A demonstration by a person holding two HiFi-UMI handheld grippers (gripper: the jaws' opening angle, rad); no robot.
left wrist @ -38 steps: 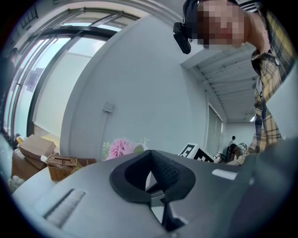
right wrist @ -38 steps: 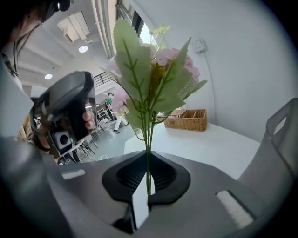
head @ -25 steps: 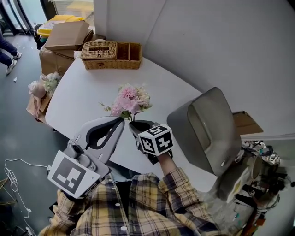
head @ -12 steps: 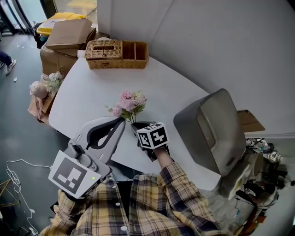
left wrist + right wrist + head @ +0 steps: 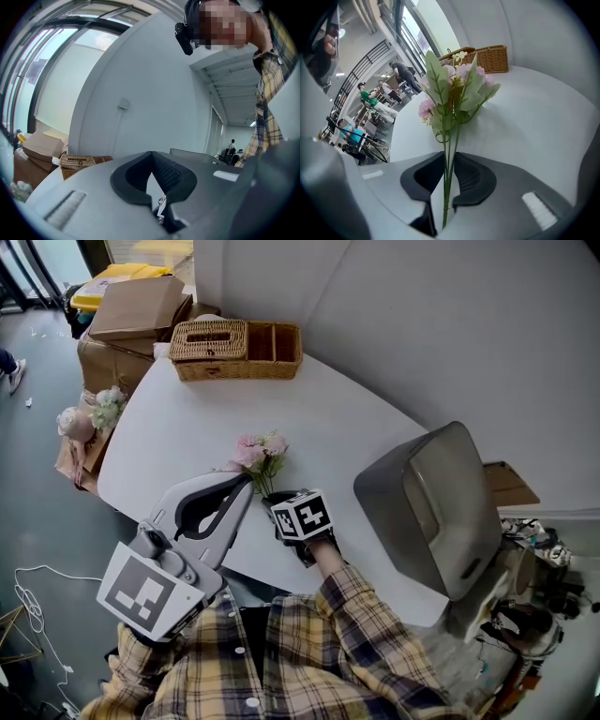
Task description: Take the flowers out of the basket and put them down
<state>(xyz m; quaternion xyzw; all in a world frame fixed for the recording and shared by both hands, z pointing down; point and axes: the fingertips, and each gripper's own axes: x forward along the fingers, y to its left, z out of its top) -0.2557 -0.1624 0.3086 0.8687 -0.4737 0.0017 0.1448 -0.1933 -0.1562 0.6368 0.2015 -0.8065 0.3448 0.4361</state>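
Pink flowers [image 5: 258, 454] at the white table's [image 5: 356, 427] front edge, basket [image 5: 236, 349] at the far edge, our right gripper's [image 5: 449, 158] jaws just easing apart around the stems [image 5: 451, 136], our left gripper [image 5: 151, 155] closed, empty.

The flowers [image 5: 258, 452] are coloured pale pink, with green leaves and stems. The bench [image 5: 178, 437] is plain white. The basket [image 5: 236, 350] is woven of tan wicker, and brown cardboard boxes [image 5: 139, 310] are seen left of the basket. The left tongs [image 5: 247, 486] are grey with black pads, and their cube [image 5: 148, 594] is marked with black-and-white squares. The sleeves [image 5: 309, 652] are checked in yellow, navy and white.
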